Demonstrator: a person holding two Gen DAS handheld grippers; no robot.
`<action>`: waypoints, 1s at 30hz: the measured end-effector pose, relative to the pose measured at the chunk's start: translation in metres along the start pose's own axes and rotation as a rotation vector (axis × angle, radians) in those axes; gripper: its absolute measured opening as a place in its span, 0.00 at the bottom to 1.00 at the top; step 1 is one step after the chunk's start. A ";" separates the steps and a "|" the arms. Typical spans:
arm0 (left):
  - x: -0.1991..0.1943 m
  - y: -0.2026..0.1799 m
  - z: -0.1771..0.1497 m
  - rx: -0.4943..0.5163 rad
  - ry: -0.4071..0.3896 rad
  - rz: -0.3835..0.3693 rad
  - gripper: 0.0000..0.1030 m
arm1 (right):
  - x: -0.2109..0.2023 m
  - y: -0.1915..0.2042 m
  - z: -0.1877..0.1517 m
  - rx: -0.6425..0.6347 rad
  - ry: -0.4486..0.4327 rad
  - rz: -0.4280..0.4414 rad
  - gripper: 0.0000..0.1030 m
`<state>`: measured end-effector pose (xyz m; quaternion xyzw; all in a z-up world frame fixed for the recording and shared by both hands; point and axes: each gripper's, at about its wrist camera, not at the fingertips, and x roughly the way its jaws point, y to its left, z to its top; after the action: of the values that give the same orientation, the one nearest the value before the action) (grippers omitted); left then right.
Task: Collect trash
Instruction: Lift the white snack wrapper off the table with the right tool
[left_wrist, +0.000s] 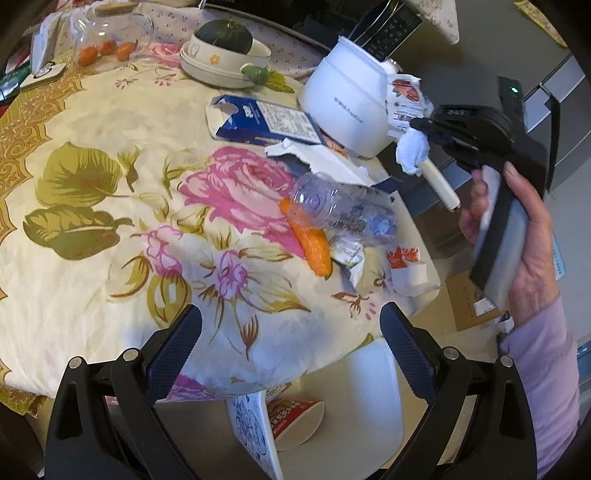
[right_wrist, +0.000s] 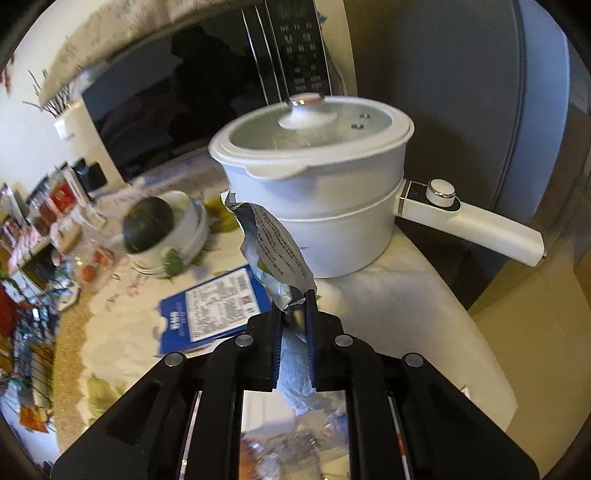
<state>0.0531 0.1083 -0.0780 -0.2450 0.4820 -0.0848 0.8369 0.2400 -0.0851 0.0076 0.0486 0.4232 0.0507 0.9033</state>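
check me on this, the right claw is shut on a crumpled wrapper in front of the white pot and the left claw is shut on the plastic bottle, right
Not quite. The left claw is open and empty, hovering over the tablecloth edge; the plastic bottle lies on the table beside a carrot, as the left wrist view shows. The rest holds: the right claw is shut on the crumpled wrapper in front of the white pot.

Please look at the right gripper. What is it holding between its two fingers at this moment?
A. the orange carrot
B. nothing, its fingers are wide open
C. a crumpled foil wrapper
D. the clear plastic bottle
C: in the right wrist view the right gripper is shut on the crumpled foil wrapper, lifted in front of the white pot, while the plastic bottle and the carrot lie on the table.
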 end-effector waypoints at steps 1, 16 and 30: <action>-0.001 -0.001 0.001 0.002 -0.010 -0.003 0.91 | -0.007 0.002 -0.003 0.004 -0.008 0.018 0.10; -0.014 0.012 0.013 -0.051 -0.064 0.014 0.91 | -0.001 0.035 -0.047 -0.068 0.109 0.043 0.40; -0.040 0.027 0.009 -0.114 -0.026 -0.087 0.91 | 0.066 0.131 -0.029 -0.429 0.214 -0.154 0.65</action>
<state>0.0368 0.1495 -0.0569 -0.3141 0.4641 -0.0902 0.8233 0.2532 0.0546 -0.0443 -0.1825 0.4984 0.0751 0.8442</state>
